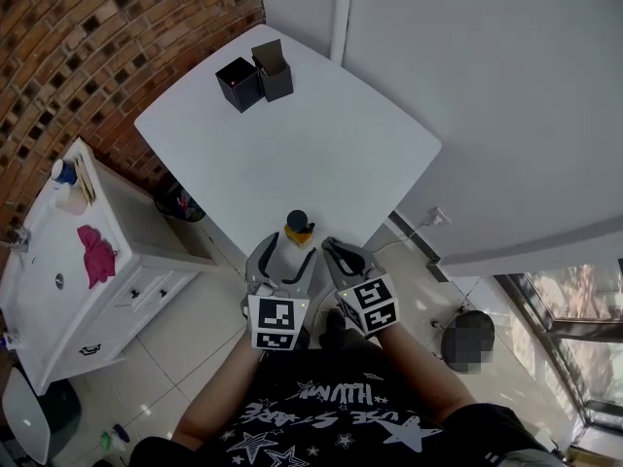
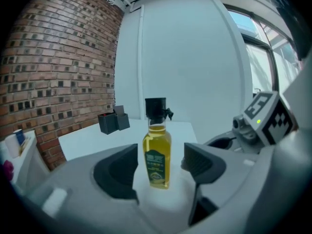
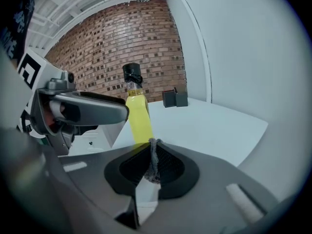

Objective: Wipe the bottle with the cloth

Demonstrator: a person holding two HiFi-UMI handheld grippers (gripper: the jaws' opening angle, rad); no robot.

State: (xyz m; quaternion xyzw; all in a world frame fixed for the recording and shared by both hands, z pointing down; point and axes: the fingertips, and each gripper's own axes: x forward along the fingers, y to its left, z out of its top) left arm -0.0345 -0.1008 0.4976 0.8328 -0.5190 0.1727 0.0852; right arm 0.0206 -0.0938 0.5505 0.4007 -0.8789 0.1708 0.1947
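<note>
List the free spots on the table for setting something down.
Free: the table middle, from the boxes at the far corner to the bottle at the near corner, and both side corners. Crowded: the near corner, where the left gripper has its open jaws either side of the bottle, with the right gripper beside it.

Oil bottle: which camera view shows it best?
The left gripper view: the oil bottle stands whole and centred, label toward the camera. The head view shows mostly its cap from above; the right gripper view hides its base.
</note>
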